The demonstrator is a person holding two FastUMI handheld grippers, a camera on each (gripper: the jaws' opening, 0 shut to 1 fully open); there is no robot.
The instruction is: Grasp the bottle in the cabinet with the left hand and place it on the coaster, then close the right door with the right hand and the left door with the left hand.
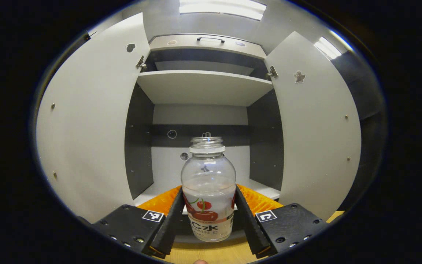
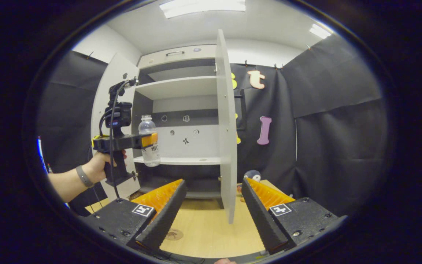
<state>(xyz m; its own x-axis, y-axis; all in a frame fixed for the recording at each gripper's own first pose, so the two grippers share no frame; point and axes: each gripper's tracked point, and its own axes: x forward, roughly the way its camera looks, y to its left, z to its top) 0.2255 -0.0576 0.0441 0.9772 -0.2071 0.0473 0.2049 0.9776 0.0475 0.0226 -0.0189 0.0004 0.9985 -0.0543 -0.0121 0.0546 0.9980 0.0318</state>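
A clear, capless bottle (image 1: 208, 172) with a cherry label hangs in front of the open cabinet (image 1: 203, 86), and my left gripper (image 1: 208, 191) is shut on its lower half. In the right gripper view a hand holds that left gripper (image 2: 148, 140) with the bottle (image 2: 148, 128) level with the lower shelf (image 2: 181, 160), off the table. Both grey doors stand wide open: the left door (image 1: 86, 128) and the right door (image 1: 317, 128). My right gripper (image 2: 211, 216) is open and empty, low over the table, in front of the right door's edge (image 2: 227, 146). A round coaster (image 2: 174, 234) lies by its left finger.
The wooden table (image 2: 207, 227) runs up to the cabinet's base. A small toy (image 2: 251, 175) sits on the table behind the right door. Inside, the upper shelf (image 1: 203, 88) is bare. Black cloth walls close in the right side.
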